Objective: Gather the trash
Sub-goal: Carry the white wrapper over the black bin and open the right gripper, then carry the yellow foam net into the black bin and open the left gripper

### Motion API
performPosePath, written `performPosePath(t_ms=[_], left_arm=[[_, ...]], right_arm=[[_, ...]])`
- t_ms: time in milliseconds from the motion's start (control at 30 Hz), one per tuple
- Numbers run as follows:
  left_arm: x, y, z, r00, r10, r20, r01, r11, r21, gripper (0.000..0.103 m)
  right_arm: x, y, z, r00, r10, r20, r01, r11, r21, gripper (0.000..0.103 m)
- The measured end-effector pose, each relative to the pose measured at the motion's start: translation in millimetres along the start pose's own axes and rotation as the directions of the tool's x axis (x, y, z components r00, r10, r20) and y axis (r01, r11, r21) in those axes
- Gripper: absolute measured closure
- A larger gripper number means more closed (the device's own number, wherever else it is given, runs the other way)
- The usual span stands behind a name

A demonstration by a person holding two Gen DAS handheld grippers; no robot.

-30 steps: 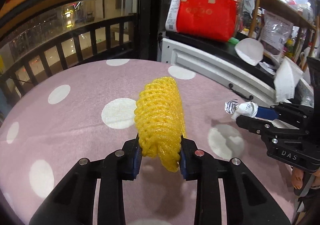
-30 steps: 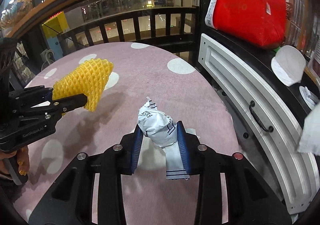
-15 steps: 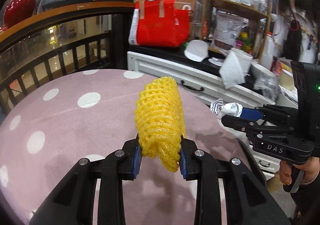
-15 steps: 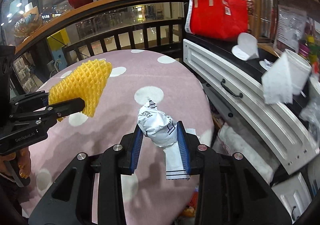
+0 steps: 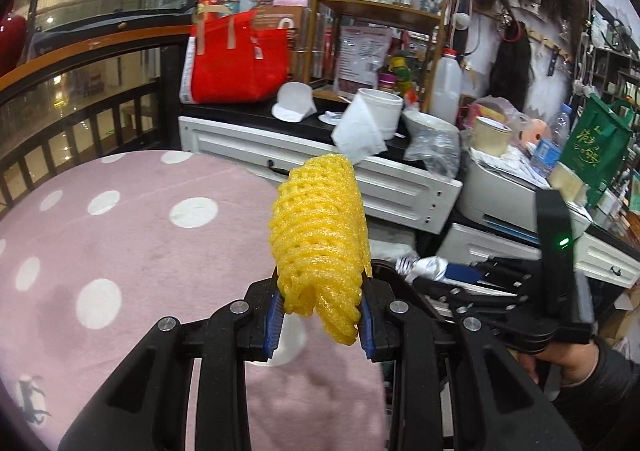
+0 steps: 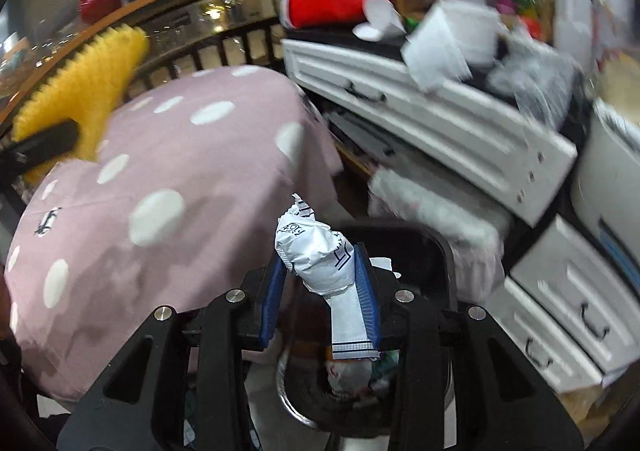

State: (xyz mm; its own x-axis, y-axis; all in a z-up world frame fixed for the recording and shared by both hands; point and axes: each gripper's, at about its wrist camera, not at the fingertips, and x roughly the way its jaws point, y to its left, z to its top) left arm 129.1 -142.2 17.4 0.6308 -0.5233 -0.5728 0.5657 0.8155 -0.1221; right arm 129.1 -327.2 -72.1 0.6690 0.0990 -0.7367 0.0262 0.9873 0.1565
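My left gripper (image 5: pixel 320 315) is shut on a yellow foam fruit net (image 5: pixel 318 235) and holds it above the right edge of the pink dotted table (image 5: pixel 120 243). My right gripper (image 6: pixel 320 291) is shut on a crumpled white wrapper (image 6: pixel 316 251) and holds it over a black trash bin (image 6: pixel 436 251) that stands on the floor beside the table; trash lies inside it. The right gripper (image 5: pixel 444 271) with the wrapper also shows low in the left wrist view. The foam net (image 6: pixel 80 91) shows blurred at the left of the right wrist view.
A white cabinet with drawers (image 5: pixel 360 175) runs along the table's right side, its top crowded with a red bag (image 5: pixel 236 63), a paper roll (image 5: pixel 368 119), a jug and bags. A dark railing (image 5: pixel 60 119) stands behind the table. A white towel (image 6: pixel 440 211) lies by the bin.
Both grippers have swung right, off the table toward the cabinet side. The right gripper now hangs over the trash bin. Both still hold their items.
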Motion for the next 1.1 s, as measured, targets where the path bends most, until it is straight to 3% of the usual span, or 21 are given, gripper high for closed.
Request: performPosePath(t_ms=[200, 300, 367, 400, 767, 1100], left_arm=[[8, -30, -7, 0.998, -0.056, -0.021, 0.056, 0.998, 0.012, 0.073], [14, -43, -11, 0.997, -0.071, -0.036, 0.072, 0.997, 0.023, 0.073], [21, -51, -15, 0.995, -0.085, -0.053, 0.086, 0.996, 0.025, 0.073], [25, -56, -18, 0.994, -0.092, -0.064, 0.094, 0.995, 0.028, 0.073], [74, -92, -47, 0.972, -0.13, -0.196, 0.141, 0.989, 0.048, 0.073], [122, -110, -78, 0.935, -0.128, -0.33, 0.152, 0.987, 0.047, 0.073]], right_arm=[[41, -31, -31, 0.995, -0.038, -0.095, 0.047, 0.995, 0.092, 0.068], [59, -48, -48, 0.99, -0.052, -0.129, 0.072, 0.985, 0.16, 0.054], [66, -55, -51, 0.989, -0.04, -0.14, 0.068, 0.977, 0.201, 0.039], [66, -59, -54, 0.989, -0.04, -0.143, 0.072, 0.972, 0.223, 0.038], [12, -98, -51, 0.976, -0.213, -0.05, 0.219, 0.941, 0.257, 0.032], [-27, -117, -54, 0.968, -0.252, 0.007, 0.238, 0.921, 0.308, 0.031]])
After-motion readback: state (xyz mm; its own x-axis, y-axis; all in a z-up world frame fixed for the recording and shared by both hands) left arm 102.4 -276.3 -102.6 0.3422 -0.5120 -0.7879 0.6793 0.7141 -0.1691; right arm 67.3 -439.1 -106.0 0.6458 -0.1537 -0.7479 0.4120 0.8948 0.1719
